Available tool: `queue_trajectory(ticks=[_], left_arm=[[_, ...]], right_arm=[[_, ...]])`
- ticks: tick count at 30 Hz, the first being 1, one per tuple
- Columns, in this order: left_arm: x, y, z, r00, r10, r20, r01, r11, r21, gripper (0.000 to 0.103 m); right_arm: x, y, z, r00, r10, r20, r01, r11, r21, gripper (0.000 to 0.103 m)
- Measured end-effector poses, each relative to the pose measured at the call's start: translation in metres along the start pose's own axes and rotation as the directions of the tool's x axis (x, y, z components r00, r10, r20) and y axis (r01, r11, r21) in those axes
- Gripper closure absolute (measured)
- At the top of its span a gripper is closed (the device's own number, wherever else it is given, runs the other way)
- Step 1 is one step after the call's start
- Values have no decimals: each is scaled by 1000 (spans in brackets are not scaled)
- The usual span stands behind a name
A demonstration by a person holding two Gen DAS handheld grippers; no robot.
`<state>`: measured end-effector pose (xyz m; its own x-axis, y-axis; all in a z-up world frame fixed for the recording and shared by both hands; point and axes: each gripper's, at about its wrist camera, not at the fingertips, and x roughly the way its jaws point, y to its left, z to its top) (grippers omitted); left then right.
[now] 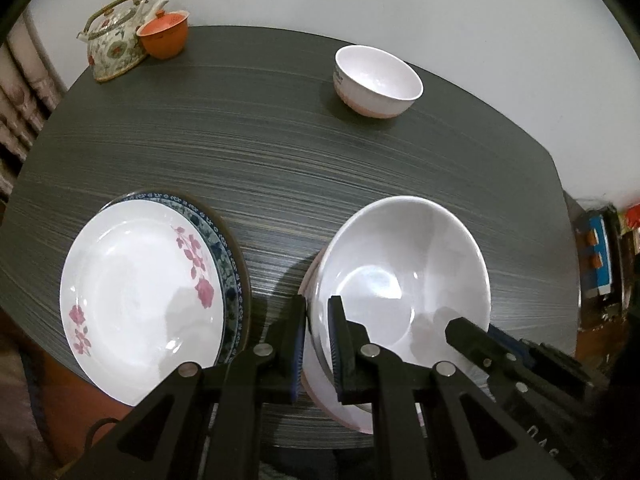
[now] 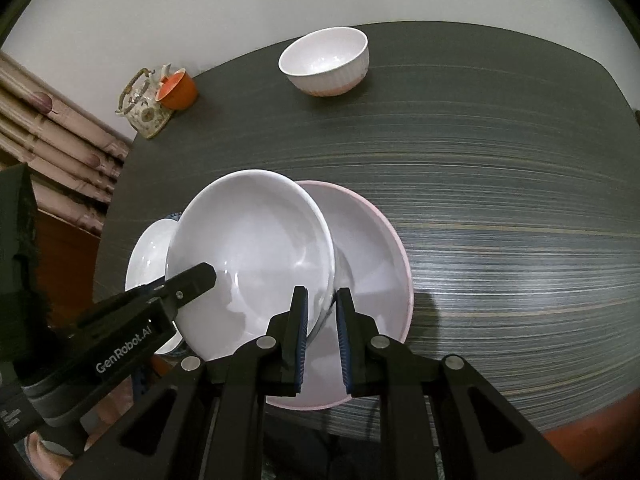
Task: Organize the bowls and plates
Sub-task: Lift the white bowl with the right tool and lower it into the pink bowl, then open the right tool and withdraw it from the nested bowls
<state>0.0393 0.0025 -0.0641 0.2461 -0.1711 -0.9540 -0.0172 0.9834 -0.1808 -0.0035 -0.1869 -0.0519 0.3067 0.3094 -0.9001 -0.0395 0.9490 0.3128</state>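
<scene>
Both grippers hold one white bowl (image 1: 404,264) by its rim. The left gripper (image 1: 318,344) has its jaws clenched on the near-left rim, and the right gripper (image 2: 322,336) has its jaws clenched on the near-right rim. The bowl is tilted and sits partly in a pink bowl (image 2: 372,264) — this looks like the stacking step.

Next, I think the bowl must be set level inside the pink one, then both jaws let go.

A plate stack (image 1: 140,292) lies just to the left on the worktop (image 1: 280,152). A small bowl (image 1: 378,80) waits far back, near the far edge. The middle is open. The near edge is close — careful there.
</scene>
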Motion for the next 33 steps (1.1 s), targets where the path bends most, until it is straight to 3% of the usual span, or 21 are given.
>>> queue_trajectory(ticks=[19, 33], left_arm=[[20, -12, -9, 997, 47, -62, -43, 997, 57, 92], [24, -24, -9, 995, 77, -57, -72, 994, 85, 89]], right_arm=[[10, -4, 0, 999, -43, -29, 43, 999, -16, 88], [17, -4, -3, 997, -67, -47, 66, 998, -14, 87]])
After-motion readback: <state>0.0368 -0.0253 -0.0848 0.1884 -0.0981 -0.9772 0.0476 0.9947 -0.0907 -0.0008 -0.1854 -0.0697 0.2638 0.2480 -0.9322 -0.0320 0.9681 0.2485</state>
